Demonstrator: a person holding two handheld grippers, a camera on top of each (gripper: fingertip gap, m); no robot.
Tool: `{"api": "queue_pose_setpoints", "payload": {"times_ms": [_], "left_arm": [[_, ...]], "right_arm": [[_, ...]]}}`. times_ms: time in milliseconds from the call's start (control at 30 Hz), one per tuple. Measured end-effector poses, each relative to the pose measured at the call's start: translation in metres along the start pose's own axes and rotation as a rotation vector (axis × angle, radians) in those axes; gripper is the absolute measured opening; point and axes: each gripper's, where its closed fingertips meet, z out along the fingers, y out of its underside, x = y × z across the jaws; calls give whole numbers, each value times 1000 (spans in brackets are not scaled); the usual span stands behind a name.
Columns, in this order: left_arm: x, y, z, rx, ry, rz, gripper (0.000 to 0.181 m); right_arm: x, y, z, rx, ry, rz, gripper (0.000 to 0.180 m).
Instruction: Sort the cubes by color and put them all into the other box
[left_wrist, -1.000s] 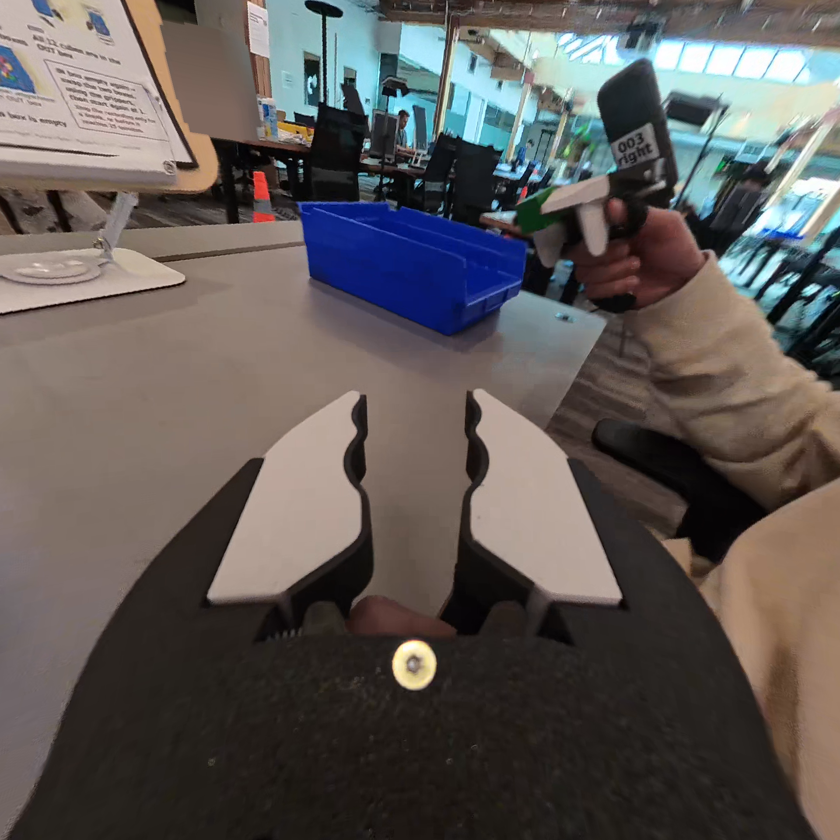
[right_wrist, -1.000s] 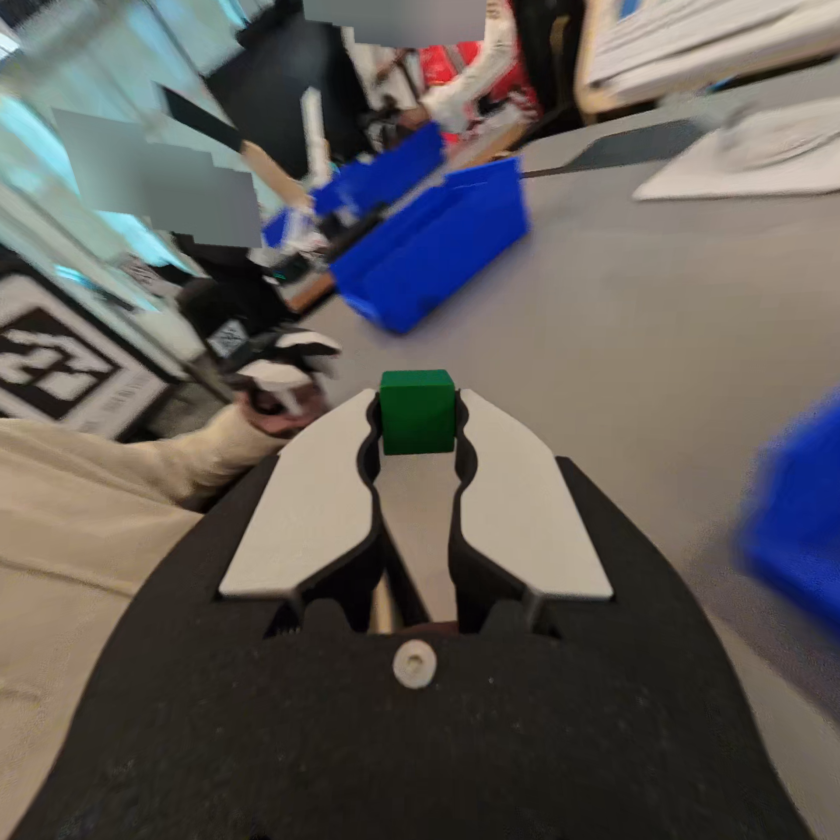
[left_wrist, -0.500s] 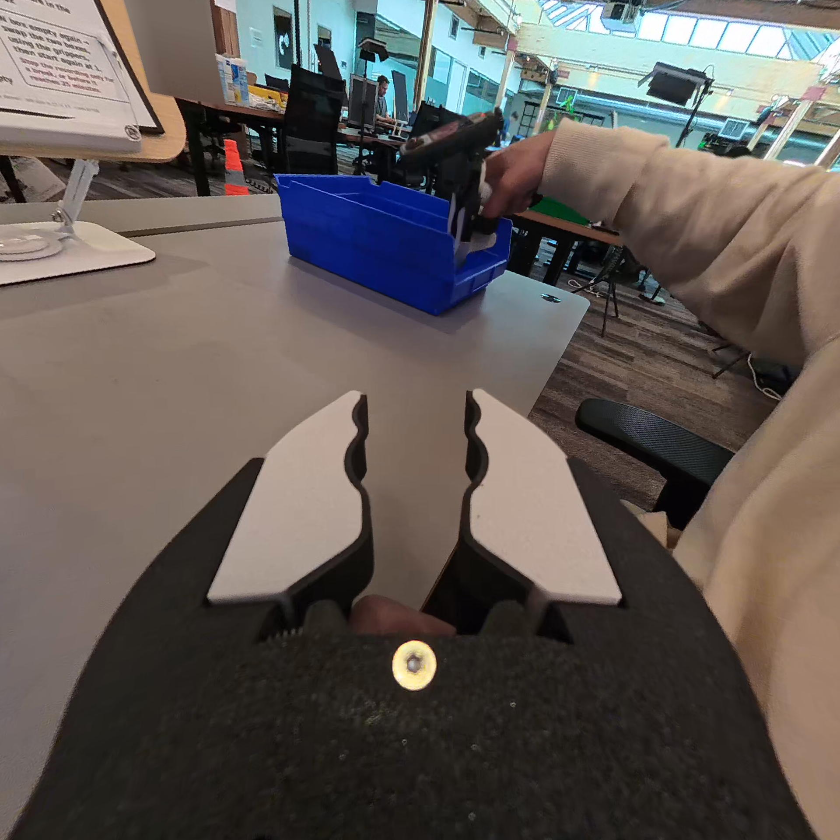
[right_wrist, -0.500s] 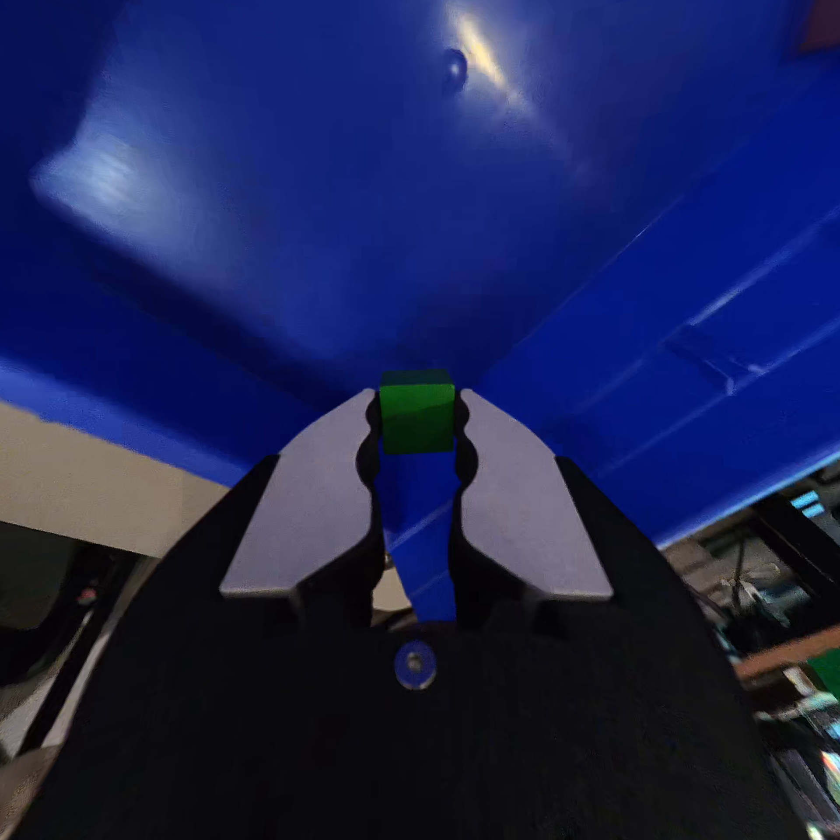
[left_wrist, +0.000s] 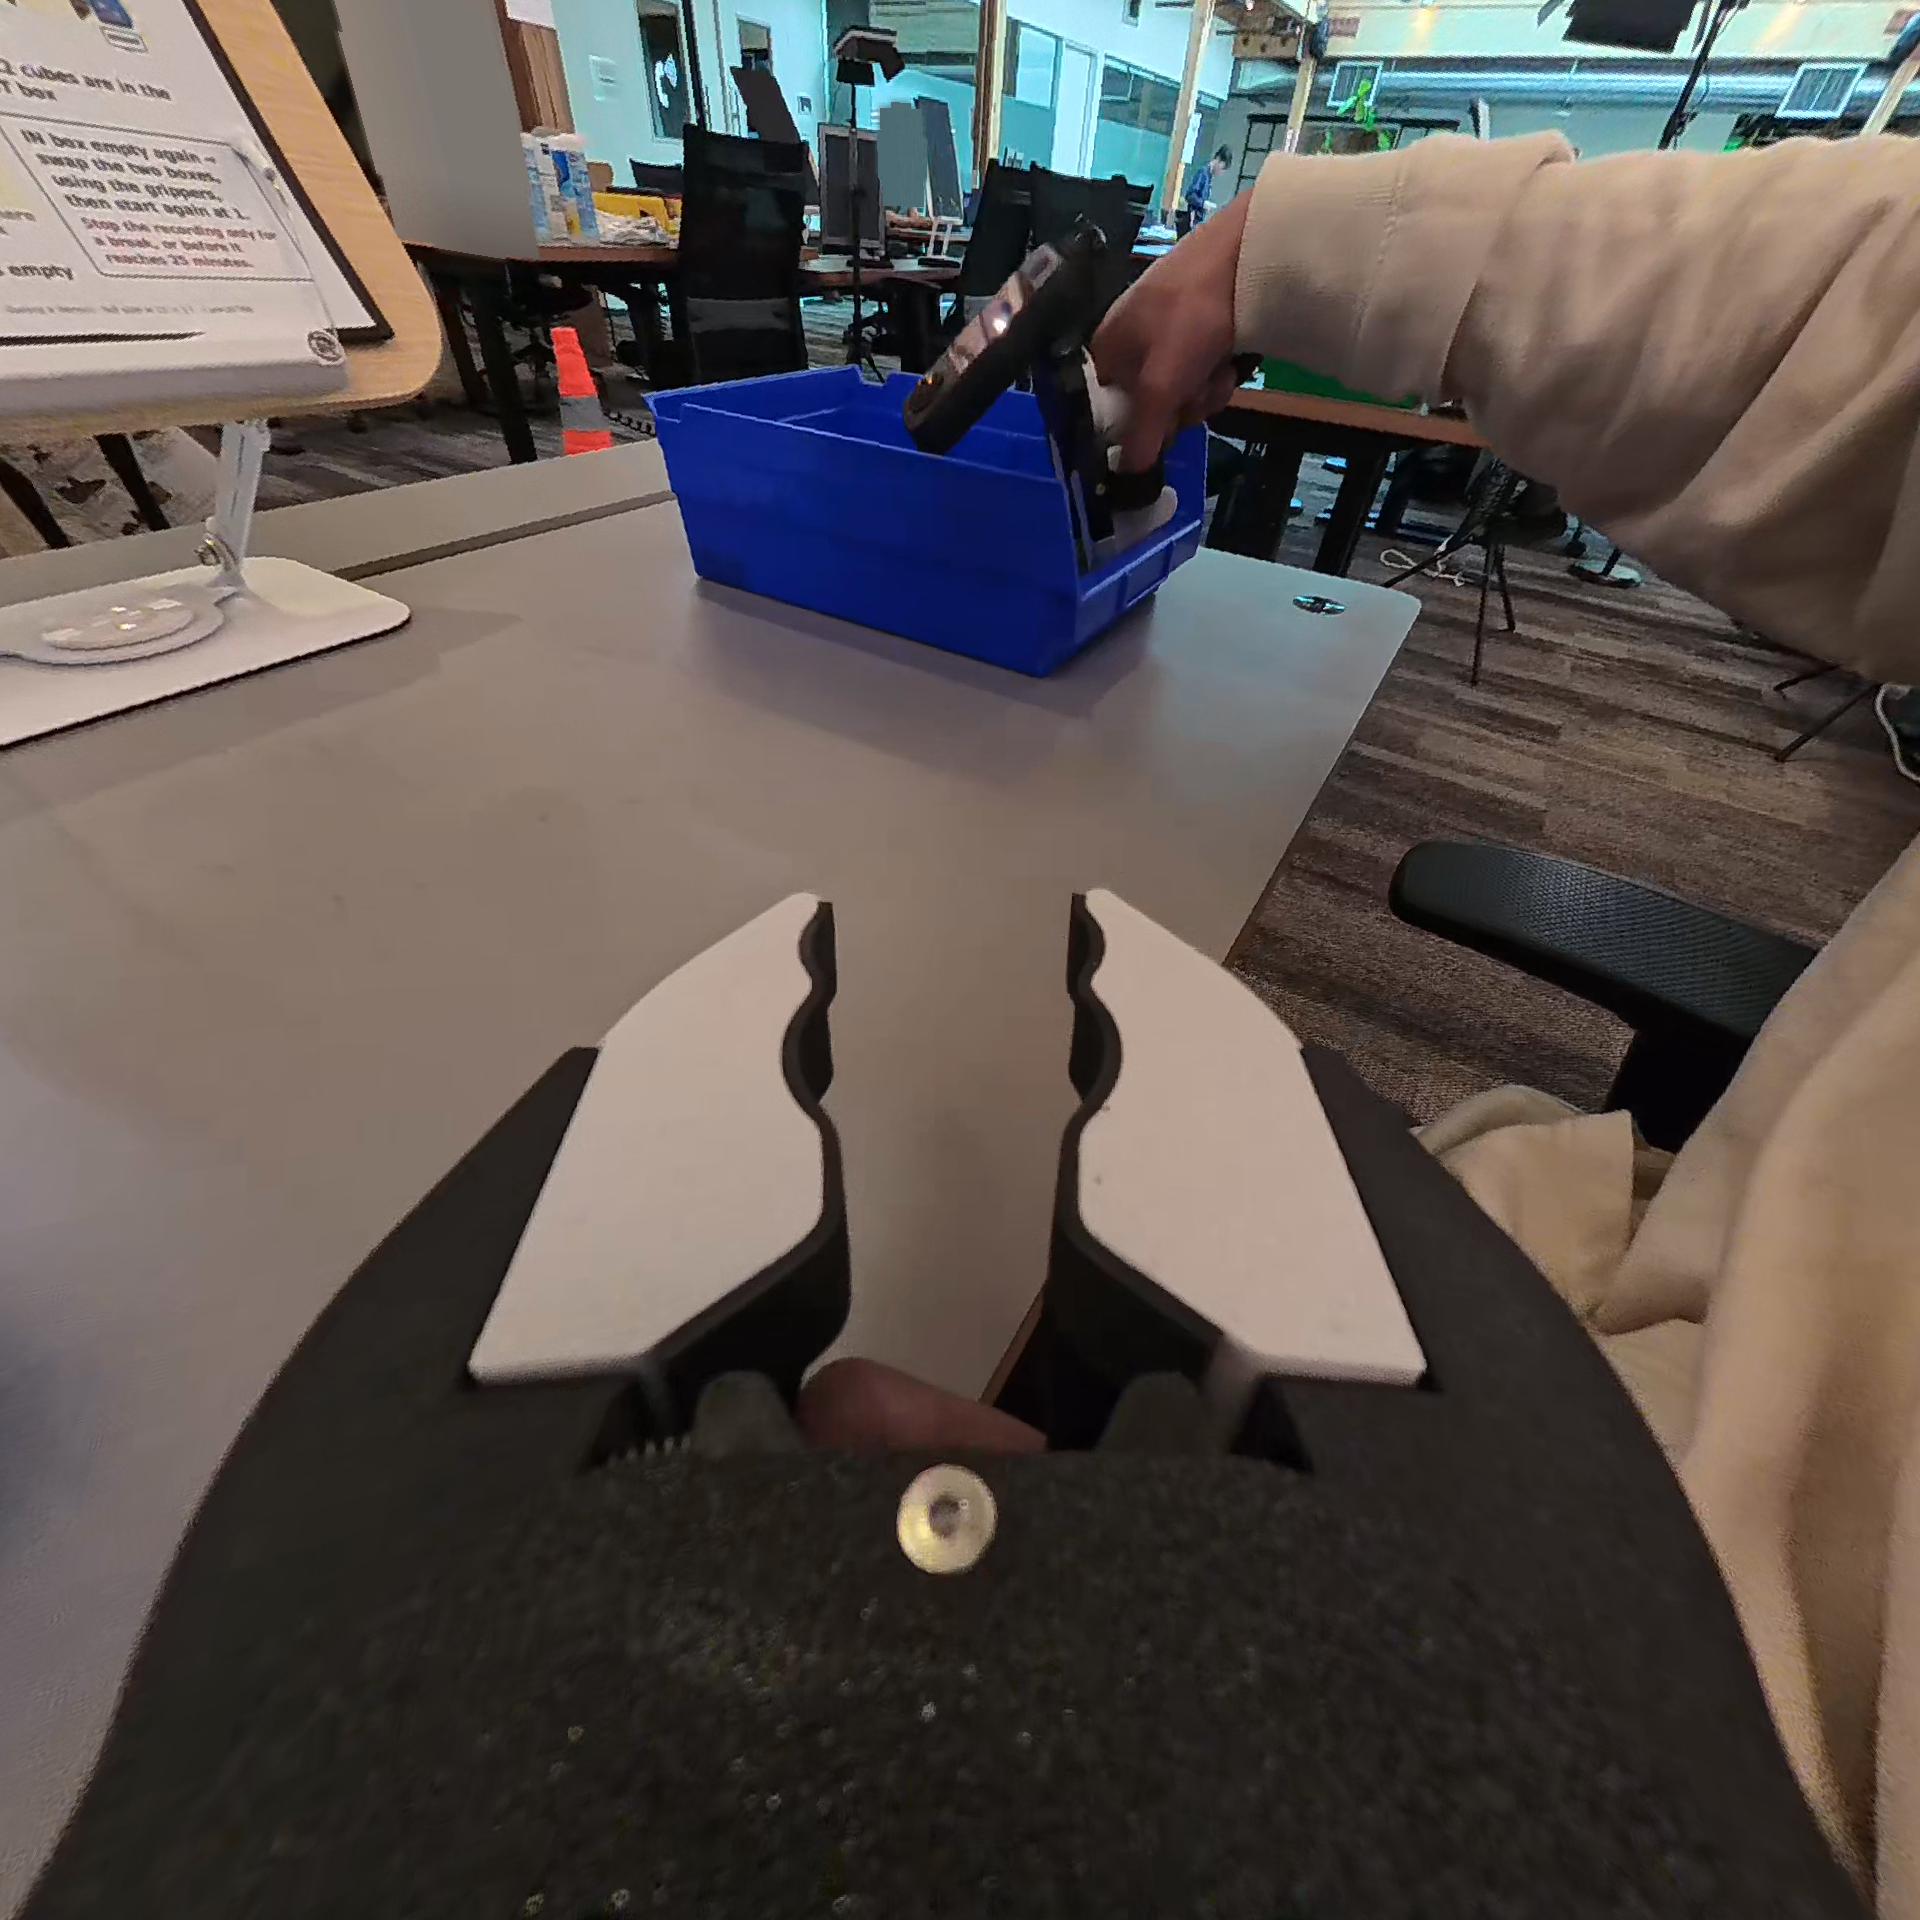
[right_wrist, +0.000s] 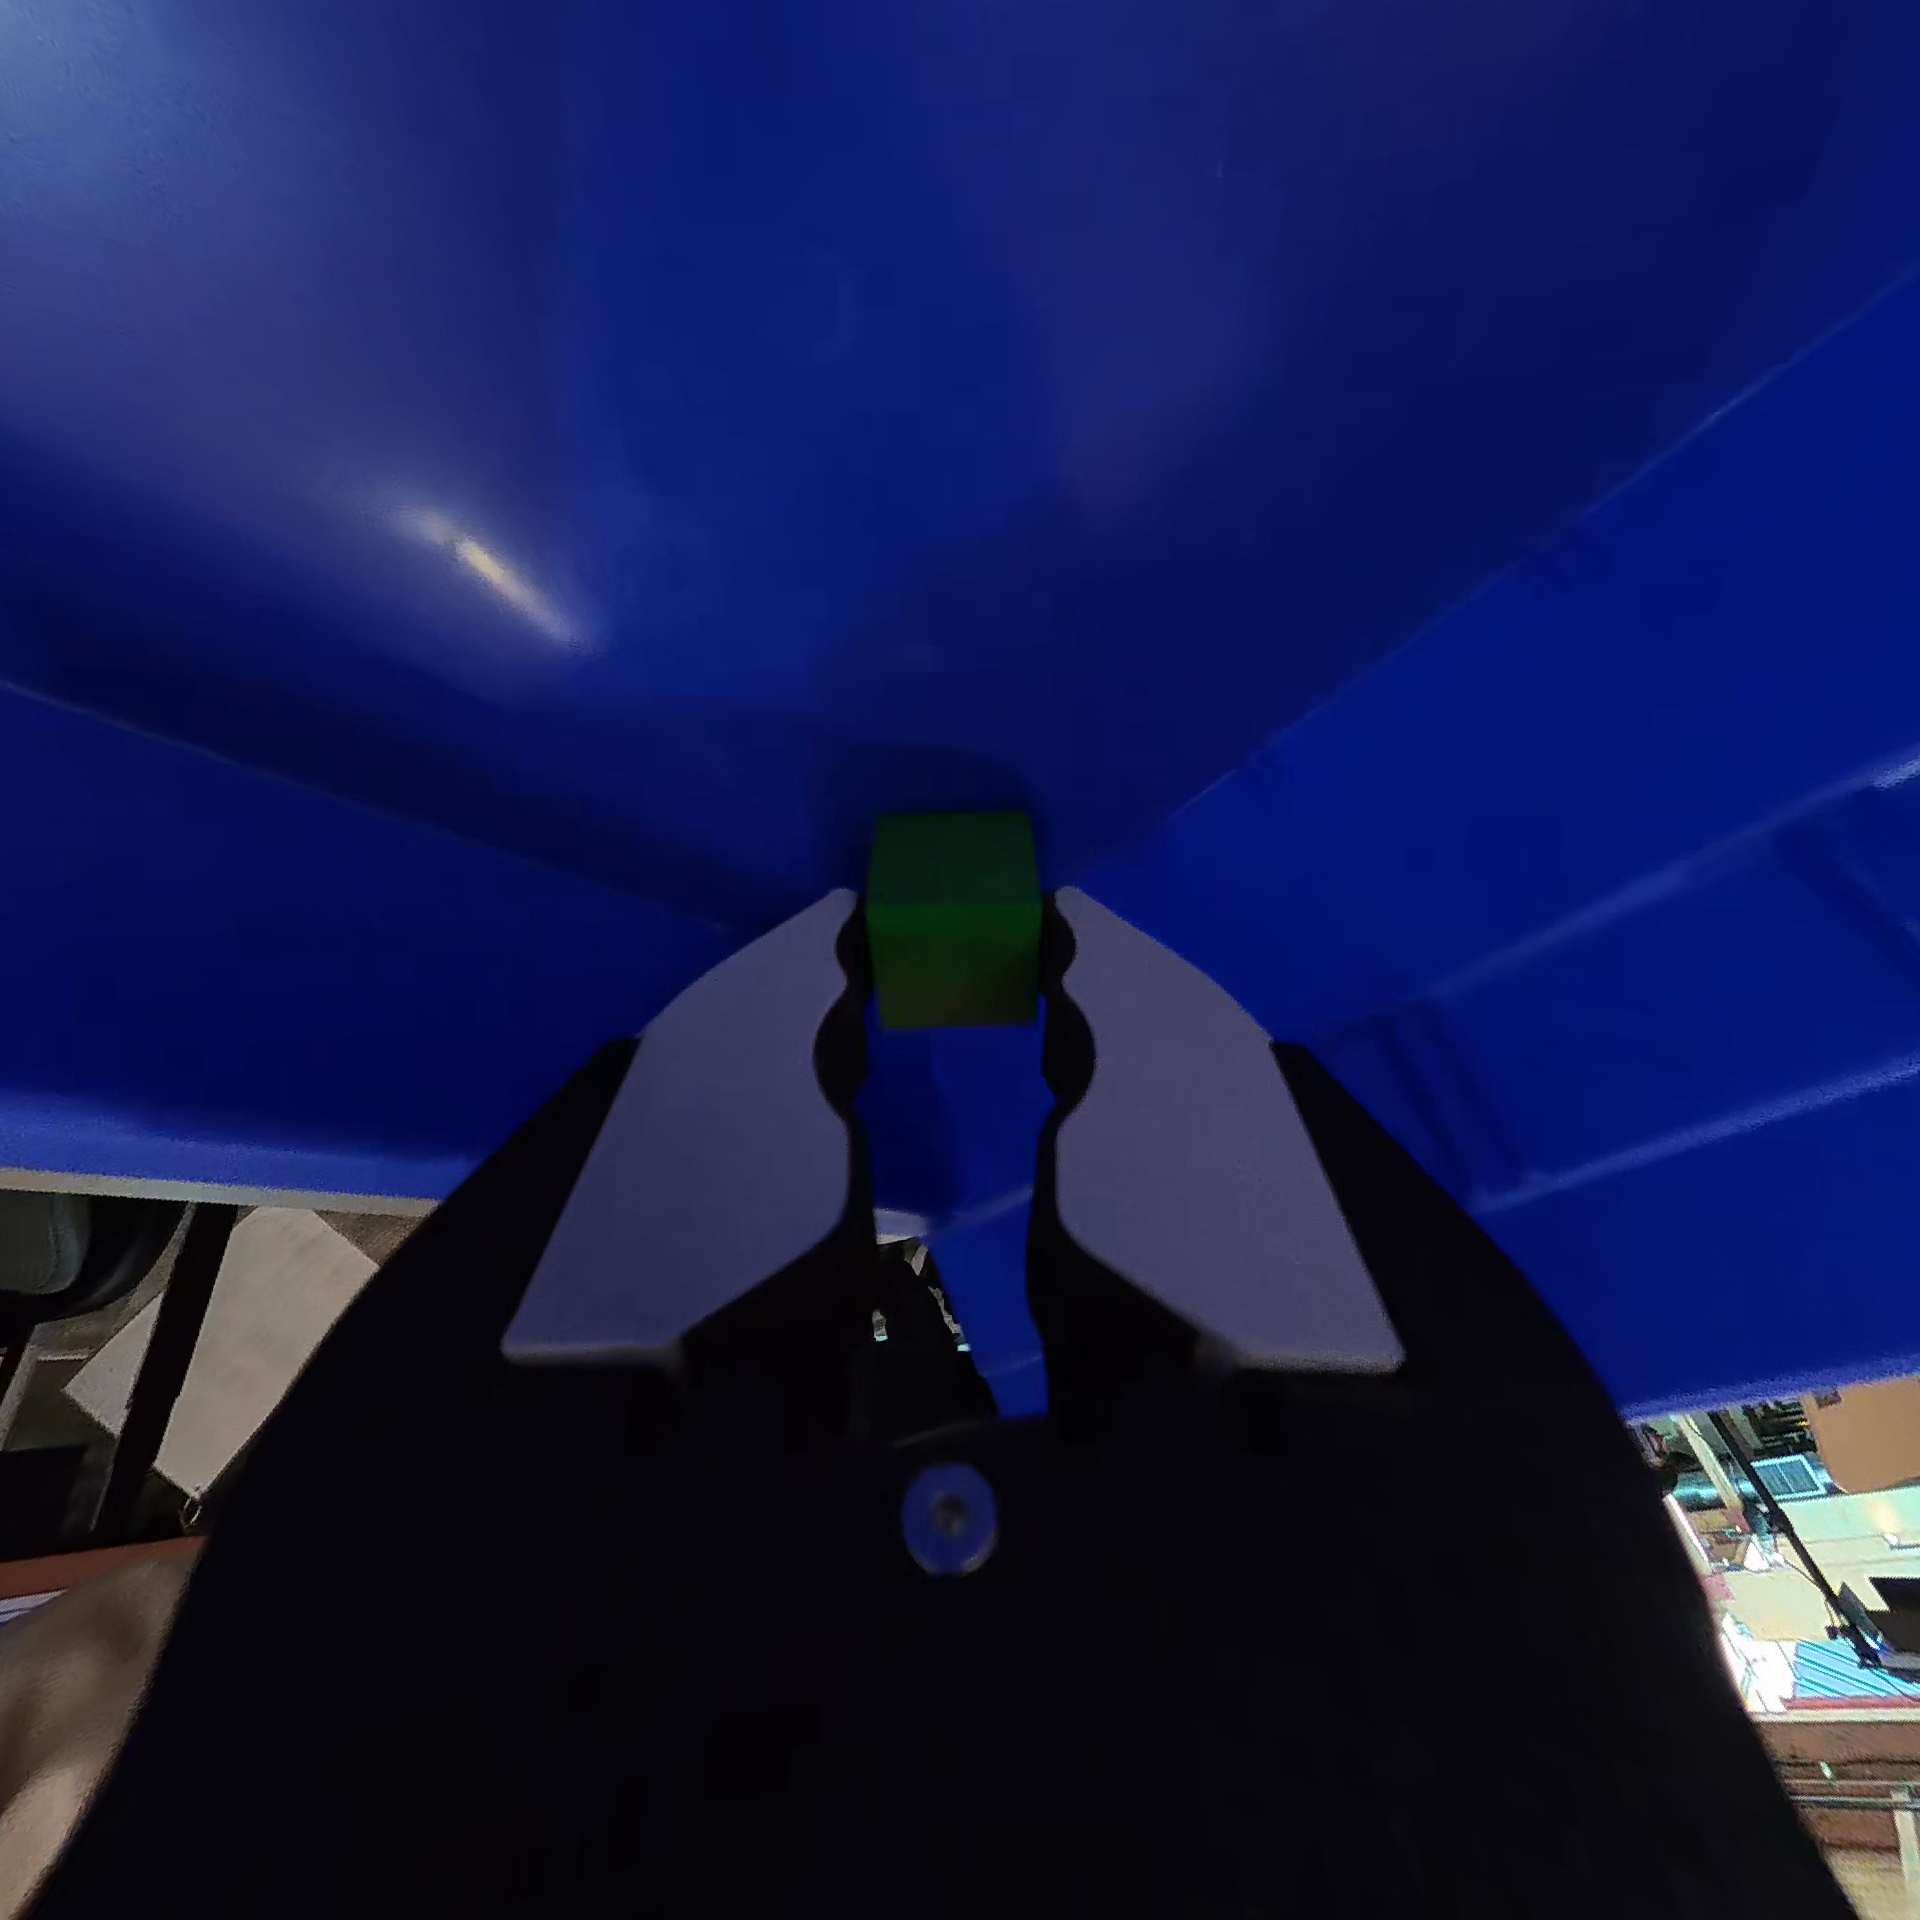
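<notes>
Green cube (right_wrist: 954, 920), maybe darker low down in the dim light, deep blue box (left_wrist: 873, 520), plain grey table (left_wrist: 582, 831), white fingers (left_wrist: 686, 1164) on black gripper bodies, cream sleeve (left_wrist: 1621, 312), orange and white cone (left_wrist: 575, 393), brown speckled carpet (left_wrist: 1558, 810)

Printed sheet on tabletop stand

A white instruction sheet (left_wrist: 156, 208) bearing printed black and red text stands on a stand (left_wrist: 187, 613) on the grey table (left_wrist: 520, 831).

- Left wrist view: bright, even daylight from far windows; grey table (left_wrist: 520, 883) sharp, with soft shadows; straight lines bow near the edges.
- Right wrist view: dim inside the blue box (right_wrist: 1039, 364); one small glare streak left; slight blur.
</notes>
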Motion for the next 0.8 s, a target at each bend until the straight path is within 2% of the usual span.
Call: {"api": "queue_pose_setpoints", "payload": {"times_ms": [100, 200, 300, 333, 400, 467, 533, 667, 800], "left_arm": [[1, 2, 1, -10, -9, 15, 43], [-9, 3, -2, -24, -76, 59, 43], [-35, 9, -7, -87, -229, 81, 42], [-45, 11, -10, -101, -284, 87, 42], [-62, 12, -14, -115, -372, 94, 42], [-70, 12, -18, -125, -407, 78, 43], [-70, 12, -21, -139, -393, 69, 43], [-67, 30, -36, -329, -342, 153, 45], [-108, 18, -78, -462, -502, 157, 43]], "right_arm": [[-1, -1, -13, 68, 19, 0, 49], [-5, -9, -62, 342, 126, 48, 54], [-50, -33, -136, 850, 149, 96, 53], [-79, -44, -160, 1048, 88, 111, 53], [-148, -58, -199, 1422, -141, 139, 51], [-201, -60, -219, 1719, -336, 215, 37], [-239, -65, -212, 1810, -432, 254, 40], [-276, -67, -194, 1760, -450, 195, 44], [-281, -63, -185, 1760, -429, 198, 44]]}}
